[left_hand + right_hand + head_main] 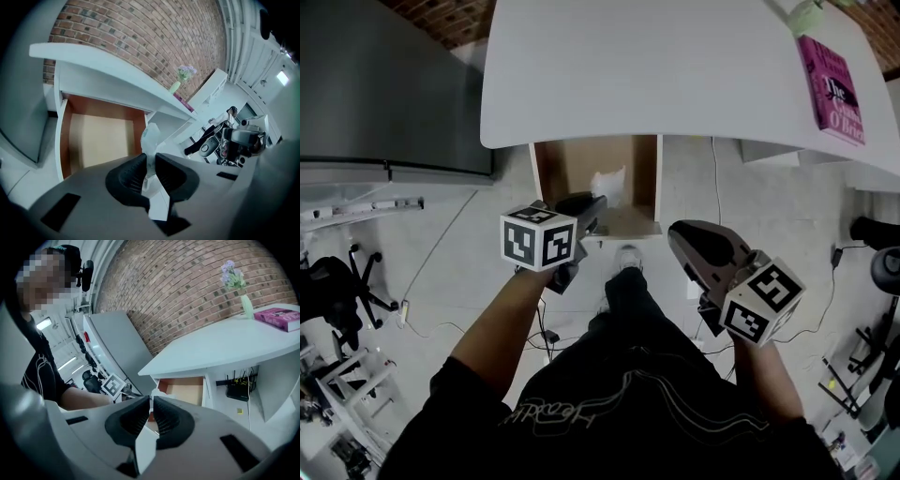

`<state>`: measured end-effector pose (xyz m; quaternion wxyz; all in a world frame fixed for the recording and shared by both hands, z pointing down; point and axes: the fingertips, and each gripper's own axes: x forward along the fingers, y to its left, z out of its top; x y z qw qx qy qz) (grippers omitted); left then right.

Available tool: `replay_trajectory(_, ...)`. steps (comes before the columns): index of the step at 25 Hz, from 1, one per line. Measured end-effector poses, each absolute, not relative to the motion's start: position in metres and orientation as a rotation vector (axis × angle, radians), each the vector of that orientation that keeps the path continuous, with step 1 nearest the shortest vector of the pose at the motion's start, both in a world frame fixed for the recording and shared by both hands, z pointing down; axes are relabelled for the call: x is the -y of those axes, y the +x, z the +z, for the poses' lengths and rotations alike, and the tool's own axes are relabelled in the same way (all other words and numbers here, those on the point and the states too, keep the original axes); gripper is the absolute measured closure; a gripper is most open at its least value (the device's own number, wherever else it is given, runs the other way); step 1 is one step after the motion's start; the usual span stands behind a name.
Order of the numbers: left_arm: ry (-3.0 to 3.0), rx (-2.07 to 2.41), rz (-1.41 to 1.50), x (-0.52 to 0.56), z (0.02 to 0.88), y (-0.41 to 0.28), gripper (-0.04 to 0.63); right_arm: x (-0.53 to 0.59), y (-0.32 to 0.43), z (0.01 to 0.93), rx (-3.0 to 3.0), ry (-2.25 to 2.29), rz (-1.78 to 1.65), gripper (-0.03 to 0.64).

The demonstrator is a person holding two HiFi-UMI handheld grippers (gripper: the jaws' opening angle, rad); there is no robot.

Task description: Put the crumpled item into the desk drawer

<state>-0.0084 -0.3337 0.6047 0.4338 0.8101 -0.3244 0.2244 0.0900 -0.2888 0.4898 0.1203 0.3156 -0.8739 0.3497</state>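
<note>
At the white worktop [656, 66], the left tongs [596, 203] [150, 161] pinch a crumpled white wad [609, 183] [151, 136] over the open wooden drawer [546, 173] [101, 140]. The right tongs [680, 234] [151, 401], clenched on nothing, hover near the drawer's front. 1 pink book [834, 89] lies far right.
</note>
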Motion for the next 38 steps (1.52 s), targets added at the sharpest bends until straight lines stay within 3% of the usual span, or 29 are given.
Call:
replay_trajectory(15, 1.86, 0.735, 0.695, 0.365, 0.736, -0.011, 0.525, 0.284, 0.102, 0.571, 2.457, 0.9, 1.195, 0.561)
replay_trajectory(28, 1.764, 0.751, 0.744, 0.378, 0.794, -0.023, 0.522, 0.286, 0.105, 0.597, 2.443, 0.874, 1.277, 0.561)
replay_trajectory(36, 1.697, 0.843, 0.786, 0.383, 0.817, -0.051, 0.485, 0.289, 0.097, 0.603, 2.437, 0.877, 1.308, 0.561)
replay_trajectory(38, 1.689, 0.863, 0.792, 0.385, 0.818, -0.052, 0.444, 0.292, 0.102, 0.602, 2.442, 0.889, 1.306, 0.561)
